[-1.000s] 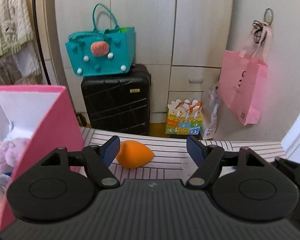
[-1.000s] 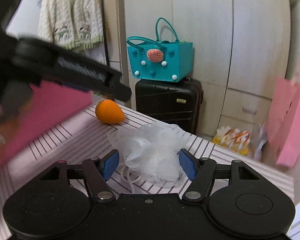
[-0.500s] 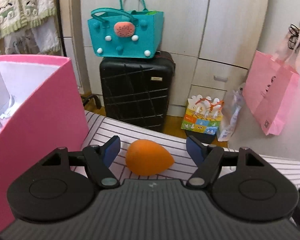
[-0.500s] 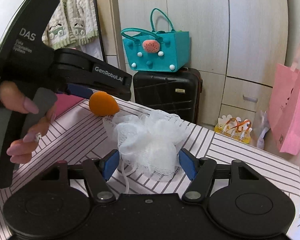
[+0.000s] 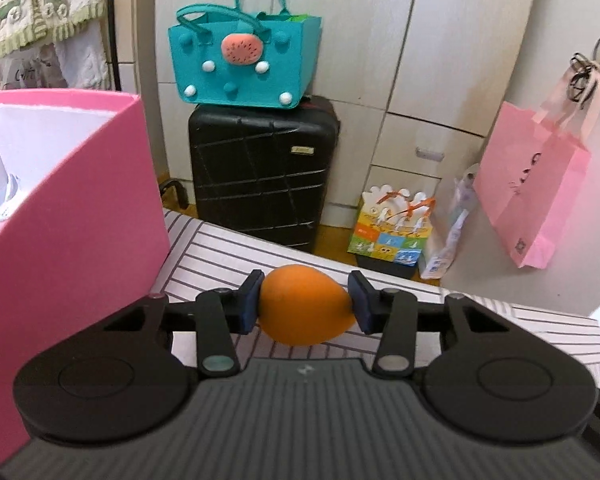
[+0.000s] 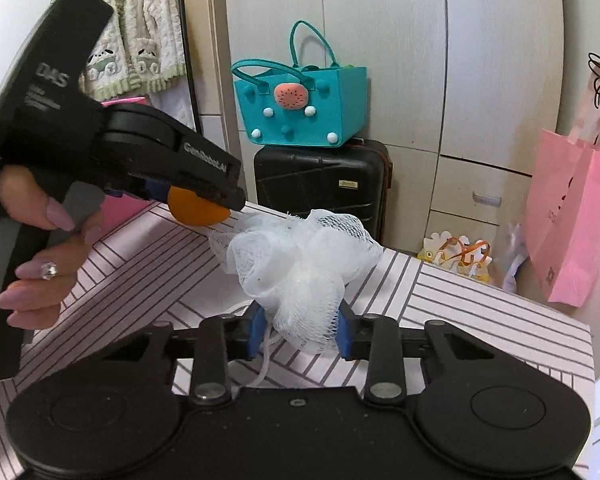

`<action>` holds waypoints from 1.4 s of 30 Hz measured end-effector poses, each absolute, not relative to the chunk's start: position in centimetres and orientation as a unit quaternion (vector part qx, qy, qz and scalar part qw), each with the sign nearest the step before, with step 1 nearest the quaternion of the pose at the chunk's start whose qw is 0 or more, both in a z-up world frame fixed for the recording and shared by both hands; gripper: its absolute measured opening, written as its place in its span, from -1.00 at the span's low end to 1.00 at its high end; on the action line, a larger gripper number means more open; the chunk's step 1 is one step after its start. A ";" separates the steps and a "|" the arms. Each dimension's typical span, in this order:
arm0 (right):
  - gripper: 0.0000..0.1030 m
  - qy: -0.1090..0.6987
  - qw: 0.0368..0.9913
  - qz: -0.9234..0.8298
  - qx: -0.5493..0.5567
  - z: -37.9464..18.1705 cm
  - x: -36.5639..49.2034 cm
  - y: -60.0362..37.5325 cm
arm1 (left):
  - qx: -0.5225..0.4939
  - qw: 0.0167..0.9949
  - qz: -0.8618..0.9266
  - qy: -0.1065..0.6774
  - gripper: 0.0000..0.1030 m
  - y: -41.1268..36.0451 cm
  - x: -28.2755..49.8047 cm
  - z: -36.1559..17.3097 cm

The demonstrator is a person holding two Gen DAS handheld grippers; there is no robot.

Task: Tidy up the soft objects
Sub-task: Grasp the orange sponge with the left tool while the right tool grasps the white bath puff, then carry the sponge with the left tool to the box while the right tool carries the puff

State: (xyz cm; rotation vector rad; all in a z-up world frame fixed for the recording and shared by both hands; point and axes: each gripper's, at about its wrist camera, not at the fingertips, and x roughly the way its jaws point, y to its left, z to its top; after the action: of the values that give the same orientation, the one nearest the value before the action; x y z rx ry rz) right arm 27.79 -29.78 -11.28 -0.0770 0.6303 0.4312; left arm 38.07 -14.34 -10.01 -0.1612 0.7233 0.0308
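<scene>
My left gripper (image 5: 306, 306) is shut on an orange egg-shaped sponge (image 5: 304, 310), held just above the striped table (image 5: 220, 252). The sponge also shows in the right wrist view (image 6: 194, 210), clamped in the left gripper's black body (image 6: 140, 152). My right gripper (image 6: 300, 330) is shut on the lower part of a white mesh bath pouf (image 6: 300, 256), whose cord hangs below. A pink box (image 5: 68, 208) with a white inside stands at the left, right beside the left gripper.
Past the table's far edge stand a black suitcase (image 5: 260, 172) with a teal felt bag (image 5: 244, 64) on top, a colourful small gift bag (image 5: 392, 232) on the floor and a pink paper bag (image 5: 536, 192) hanging on the wall. White wardrobe doors are behind.
Both grippers have closed: the left one on the orange sponge, the right one on the white pouf. The left gripper moved forward around the sponge first.
</scene>
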 end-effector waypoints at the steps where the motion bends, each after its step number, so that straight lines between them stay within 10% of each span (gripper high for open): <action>1: -0.26 0.308 0.927 0.210 -0.034 -11.2 27.6 -29.8 | -0.076 0.933 0.010 0.353 -0.14 -14.4 37.9 -9.8; 42: -0.27 0.338 0.925 0.173 -0.002 -5.9 10.3 -29.4 | -0.043 0.895 -0.236 0.375 -0.14 -6.6 17.1 -6.1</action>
State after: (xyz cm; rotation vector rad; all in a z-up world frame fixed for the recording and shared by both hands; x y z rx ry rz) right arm 10.26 -29.44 -5.91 -0.0044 0.6926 0.3553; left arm 17.07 -6.57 -6.11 -0.0894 0.7776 -0.4884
